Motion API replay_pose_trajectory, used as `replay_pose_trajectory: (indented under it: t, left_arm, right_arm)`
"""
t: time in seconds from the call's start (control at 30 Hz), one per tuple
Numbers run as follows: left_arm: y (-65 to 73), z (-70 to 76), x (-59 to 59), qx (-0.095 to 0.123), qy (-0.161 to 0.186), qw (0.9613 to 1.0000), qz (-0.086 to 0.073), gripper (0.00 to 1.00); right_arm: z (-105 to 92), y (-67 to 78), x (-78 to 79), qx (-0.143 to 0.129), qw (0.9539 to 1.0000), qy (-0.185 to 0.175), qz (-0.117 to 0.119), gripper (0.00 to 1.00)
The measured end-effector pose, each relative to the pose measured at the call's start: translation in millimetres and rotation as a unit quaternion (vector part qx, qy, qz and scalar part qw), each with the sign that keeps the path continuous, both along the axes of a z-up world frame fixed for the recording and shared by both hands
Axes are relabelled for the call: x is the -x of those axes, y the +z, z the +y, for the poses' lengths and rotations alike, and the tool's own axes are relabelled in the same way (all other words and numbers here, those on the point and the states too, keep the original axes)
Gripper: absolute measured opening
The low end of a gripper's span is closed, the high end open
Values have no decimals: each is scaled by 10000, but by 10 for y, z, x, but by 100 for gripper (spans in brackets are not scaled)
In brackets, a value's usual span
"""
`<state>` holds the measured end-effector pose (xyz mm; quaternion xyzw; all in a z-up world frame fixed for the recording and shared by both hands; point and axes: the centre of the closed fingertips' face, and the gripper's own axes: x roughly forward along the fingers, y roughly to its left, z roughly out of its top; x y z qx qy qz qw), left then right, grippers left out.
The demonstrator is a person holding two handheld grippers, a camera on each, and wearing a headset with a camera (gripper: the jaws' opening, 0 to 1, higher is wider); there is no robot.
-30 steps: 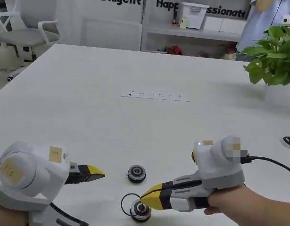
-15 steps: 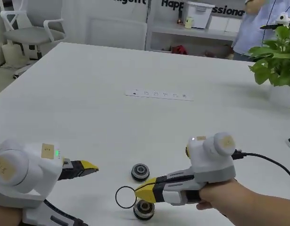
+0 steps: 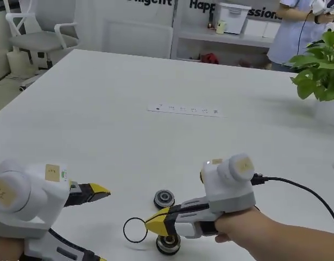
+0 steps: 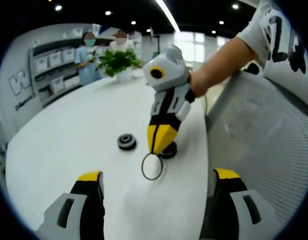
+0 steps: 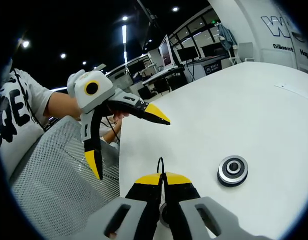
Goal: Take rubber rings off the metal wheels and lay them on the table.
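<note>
My right gripper [image 3: 150, 224] is shut on a thin black rubber ring [image 3: 135, 229], which hangs flat just off the white table [image 3: 156, 147] to the left of a bare metal wheel [image 3: 168, 243]. A second wheel [image 3: 164, 199], with its ring still on, lies just behind. In the right gripper view the ring [image 5: 160, 164] stands edge-on above the closed tips, and the second wheel [image 5: 233, 170] lies to the right. My left gripper [image 4: 158, 176] stands wide open, aimed at the ring [image 4: 152, 166] and at the right gripper [image 4: 163, 142]. In the head view the left gripper [image 3: 95, 192] hovers at the lower left.
A white power strip [image 3: 182, 110] lies at mid-table. A potted plant [image 3: 319, 70] stands at the right edge. A chair [image 3: 42, 32], shelves with a white box [image 3: 232, 16] and a person [image 3: 297, 27] are beyond the table. The right gripper's cable [image 3: 297, 187] trails right.
The right gripper has pulled the ring off the near wheel and carried it left, clear of the wheel. The left gripper has stayed roughly in place. The head camera has shifted.
</note>
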<state>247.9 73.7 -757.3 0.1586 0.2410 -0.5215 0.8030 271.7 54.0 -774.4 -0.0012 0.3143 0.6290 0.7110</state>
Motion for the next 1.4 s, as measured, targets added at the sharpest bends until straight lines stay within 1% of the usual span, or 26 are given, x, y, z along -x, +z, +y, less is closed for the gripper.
replay_pose_trajectory:
  t: [0.2, 0.53, 0.87, 1.1, 1.4]
  left_arm:
    - [-13, 21, 5, -1, 24, 10000, 13, 91]
    - [-24, 23, 11, 8, 48, 10000, 31, 91]
    - [-35, 44, 2, -22, 66, 10000, 49, 91]
    - [-28, 23, -32, -30, 26, 10000, 51, 91]
    - [-2, -49, -78, -9, -42, 10000, 29, 91]
  right_arm:
    - [34, -87, -11, 138, 9999, -15, -55, 0]
    - [25, -134, -81, 297, 9993, -152, -185, 0]
    - [-27, -131, -137, 308, 9988, -288, -229, 8]
    - [-81, -88, -175, 293, 9985, -354, -286, 13]
    - [-157, 32, -223, 176, 9984, -428, -338, 16]
